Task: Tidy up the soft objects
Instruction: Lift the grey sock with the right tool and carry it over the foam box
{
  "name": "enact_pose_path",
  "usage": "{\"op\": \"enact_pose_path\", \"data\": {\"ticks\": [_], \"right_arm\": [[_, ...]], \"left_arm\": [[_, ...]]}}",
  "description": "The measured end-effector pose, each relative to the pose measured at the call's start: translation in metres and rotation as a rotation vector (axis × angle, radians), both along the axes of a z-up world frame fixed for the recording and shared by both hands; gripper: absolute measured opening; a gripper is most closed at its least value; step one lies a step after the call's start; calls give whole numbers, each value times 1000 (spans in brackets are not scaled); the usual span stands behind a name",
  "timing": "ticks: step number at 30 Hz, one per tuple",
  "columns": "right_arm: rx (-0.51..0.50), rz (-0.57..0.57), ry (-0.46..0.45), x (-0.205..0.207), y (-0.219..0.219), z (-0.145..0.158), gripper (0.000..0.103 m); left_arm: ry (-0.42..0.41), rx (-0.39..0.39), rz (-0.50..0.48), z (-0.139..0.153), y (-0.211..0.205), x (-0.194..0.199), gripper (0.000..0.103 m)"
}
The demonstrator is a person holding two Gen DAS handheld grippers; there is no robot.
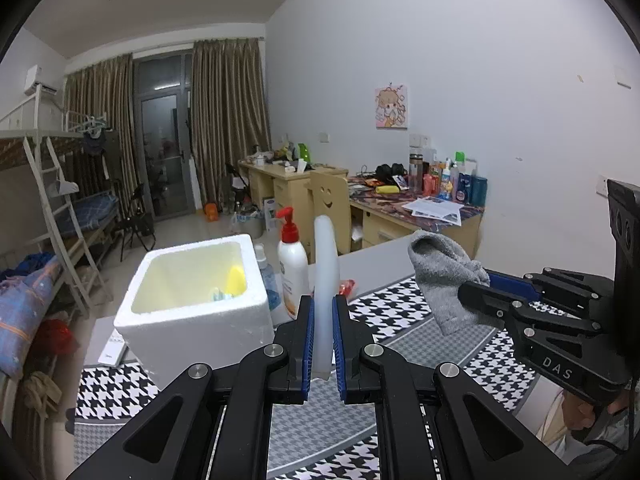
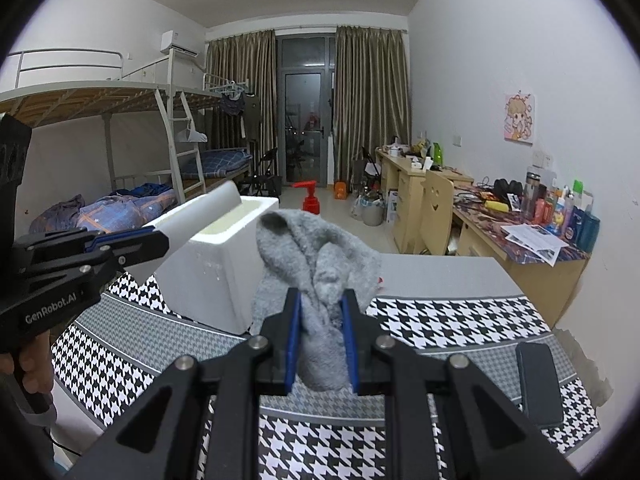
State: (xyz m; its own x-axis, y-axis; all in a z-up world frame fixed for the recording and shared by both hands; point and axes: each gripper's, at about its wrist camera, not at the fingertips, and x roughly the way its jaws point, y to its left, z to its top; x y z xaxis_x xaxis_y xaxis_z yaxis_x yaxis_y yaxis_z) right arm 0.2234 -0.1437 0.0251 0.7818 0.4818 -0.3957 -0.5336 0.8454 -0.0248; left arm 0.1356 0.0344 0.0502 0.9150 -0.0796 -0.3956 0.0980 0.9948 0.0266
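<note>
Left gripper (image 1: 322,344) clamps white strip (image 1: 325,264); right gripper (image 2: 322,344) clamps sock (image 2: 320,272). Carry both over box (image 1: 192,304) before releasing.

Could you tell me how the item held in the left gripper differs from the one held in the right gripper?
The white piece in the left gripper is smooth, flat and keeps its shape, standing straight up out of the pads; the grey sock in the right gripper is fuzzy, bunched and droops over the pads. The white piece is thin and pale, the grey sock bulky and darker. Both are clamped and held above the houndstooth cloth near the foam box.
</note>
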Motion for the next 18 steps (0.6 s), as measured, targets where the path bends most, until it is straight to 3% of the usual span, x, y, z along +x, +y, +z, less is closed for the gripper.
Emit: {"op": "enact_pose_path", "data": {"ticks": [18], "right_arm": [[0, 53, -30, 13, 30, 23, 24]], "left_arm": [[-43, -4, 102, 19, 21, 25, 10]]}}
